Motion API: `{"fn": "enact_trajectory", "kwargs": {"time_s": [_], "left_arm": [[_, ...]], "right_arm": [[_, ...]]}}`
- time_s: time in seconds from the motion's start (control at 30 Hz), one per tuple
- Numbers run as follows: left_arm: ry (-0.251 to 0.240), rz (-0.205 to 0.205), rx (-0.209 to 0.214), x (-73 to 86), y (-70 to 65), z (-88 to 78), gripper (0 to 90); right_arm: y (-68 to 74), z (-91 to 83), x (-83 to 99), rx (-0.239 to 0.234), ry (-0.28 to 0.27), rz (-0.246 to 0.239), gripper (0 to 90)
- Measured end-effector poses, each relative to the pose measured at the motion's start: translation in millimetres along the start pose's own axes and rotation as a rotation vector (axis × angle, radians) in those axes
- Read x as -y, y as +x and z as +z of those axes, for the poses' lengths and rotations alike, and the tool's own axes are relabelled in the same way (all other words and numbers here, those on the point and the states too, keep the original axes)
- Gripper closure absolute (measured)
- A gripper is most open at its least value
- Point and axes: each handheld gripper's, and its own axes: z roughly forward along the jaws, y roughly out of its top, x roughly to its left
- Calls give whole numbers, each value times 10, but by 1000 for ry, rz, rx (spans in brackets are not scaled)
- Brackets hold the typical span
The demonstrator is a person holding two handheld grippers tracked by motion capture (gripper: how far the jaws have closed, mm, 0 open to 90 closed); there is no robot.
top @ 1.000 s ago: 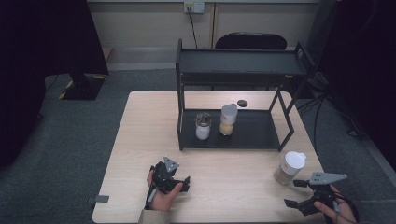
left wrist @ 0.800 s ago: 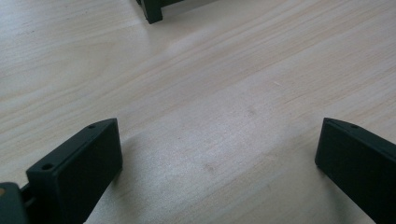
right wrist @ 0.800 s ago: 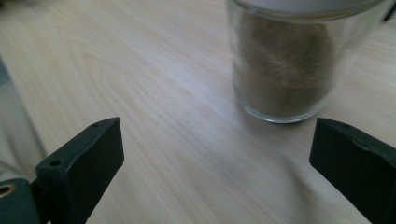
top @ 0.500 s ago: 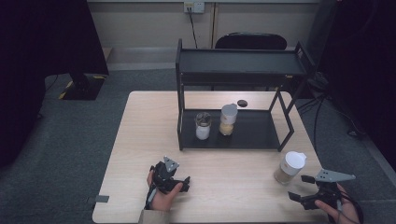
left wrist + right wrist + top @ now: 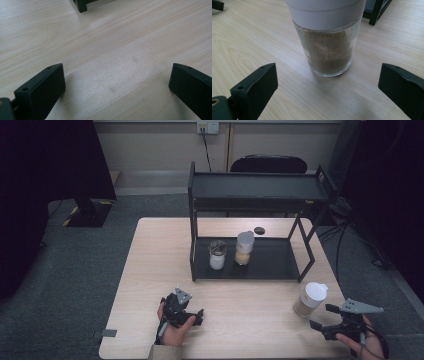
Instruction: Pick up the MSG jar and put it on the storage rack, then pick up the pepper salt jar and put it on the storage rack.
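A clear jar (image 5: pixel 310 300) with a white lid and brown powder stands on the wooden table (image 5: pixel 150 270) near its front right corner. My right gripper (image 5: pixel 324 317) sits just in front of and to the right of it, open, with its jaws pointing at the jar. In the right gripper view the jar (image 5: pixel 329 47) stands upright a little beyond the open gripper (image 5: pixel 328 87), touching neither jaw. My left gripper (image 5: pixel 197 316) rests low over the table at the front left, open. Between the jaws of the left gripper (image 5: pixel 117 75) is only bare wood.
A black two-level rack (image 5: pixel 260 190) stands at the back of the table. On its lower shelf are a jar of white contents (image 5: pixel 217 255) and a white-lidded jar of tan contents (image 5: pixel 244 248). A small black disc (image 5: pixel 259 230) lies behind them. A rack foot (image 5: pixel 81 6) shows ahead of the left gripper.
My right gripper has shifted slightly to the right and forward beside the jar. The left gripper and the jars have stayed put.
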Motion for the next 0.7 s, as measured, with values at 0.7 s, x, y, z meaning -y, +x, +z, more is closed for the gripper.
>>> {"fn": "enact_trajectory", "kwargs": {"time_s": [0.7], "left_arm": [[0, 0, 0, -1, 0, 0, 0]], "right_arm": [[45, 48, -31, 32, -42, -7, 14]]}}
